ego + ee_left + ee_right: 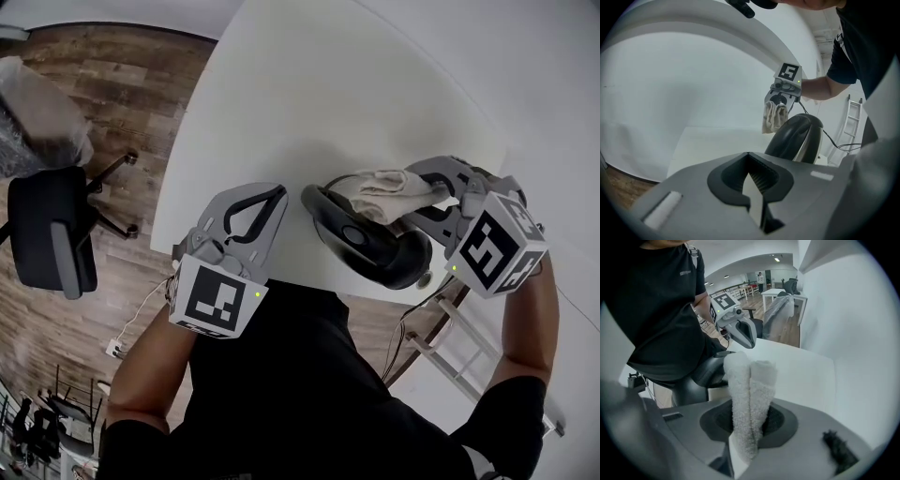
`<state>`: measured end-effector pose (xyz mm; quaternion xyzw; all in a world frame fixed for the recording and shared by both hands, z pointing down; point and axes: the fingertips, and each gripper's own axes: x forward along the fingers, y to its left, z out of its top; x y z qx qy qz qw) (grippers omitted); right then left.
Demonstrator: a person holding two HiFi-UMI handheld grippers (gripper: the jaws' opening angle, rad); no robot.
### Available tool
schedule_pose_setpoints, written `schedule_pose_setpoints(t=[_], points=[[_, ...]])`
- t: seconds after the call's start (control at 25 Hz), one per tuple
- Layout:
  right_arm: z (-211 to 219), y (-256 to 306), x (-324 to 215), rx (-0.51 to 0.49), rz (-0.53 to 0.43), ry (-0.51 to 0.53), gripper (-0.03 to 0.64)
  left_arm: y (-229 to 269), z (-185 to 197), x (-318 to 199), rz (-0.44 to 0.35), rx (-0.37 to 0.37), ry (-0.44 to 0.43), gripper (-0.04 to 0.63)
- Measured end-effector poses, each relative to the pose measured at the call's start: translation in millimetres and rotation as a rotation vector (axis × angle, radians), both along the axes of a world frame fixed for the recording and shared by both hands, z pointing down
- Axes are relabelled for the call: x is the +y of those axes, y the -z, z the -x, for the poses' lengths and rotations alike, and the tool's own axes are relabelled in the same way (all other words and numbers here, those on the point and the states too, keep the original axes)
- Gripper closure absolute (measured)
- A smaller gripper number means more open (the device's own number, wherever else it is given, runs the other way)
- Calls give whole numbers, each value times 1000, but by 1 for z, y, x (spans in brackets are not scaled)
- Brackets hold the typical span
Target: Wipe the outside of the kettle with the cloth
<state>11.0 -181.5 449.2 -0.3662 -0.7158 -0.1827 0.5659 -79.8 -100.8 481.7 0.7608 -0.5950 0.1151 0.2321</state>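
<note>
Hardly any way into wiping, seemingly: clamping the folded white cloth in the right gripper, hanging it at the black kettle's top just ahead. Holding the left gripper closed, empty, kettle just beyond; leaving the sides undone.

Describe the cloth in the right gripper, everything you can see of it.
The off-white terry cloth is bunched into two thick folds side by side, with a nubby, soft-looking pile. The right gripper is shut on it, its jaws clamping one end while the rest hangs beyond them. It is held off the white table, right over the top of the dark grey rounded kettle; whether it touches the kettle cannot be told.
</note>
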Motion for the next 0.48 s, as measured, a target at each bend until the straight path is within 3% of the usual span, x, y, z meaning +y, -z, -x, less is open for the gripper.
schedule_pose_setpoints(t=[0.16,0.48], points=[[6,-10,2,35,17,44,518,2,4,-4,10,14,26,588],[35,-89,0,128,48,89,518,-42,26,2,48,54,43,588]])
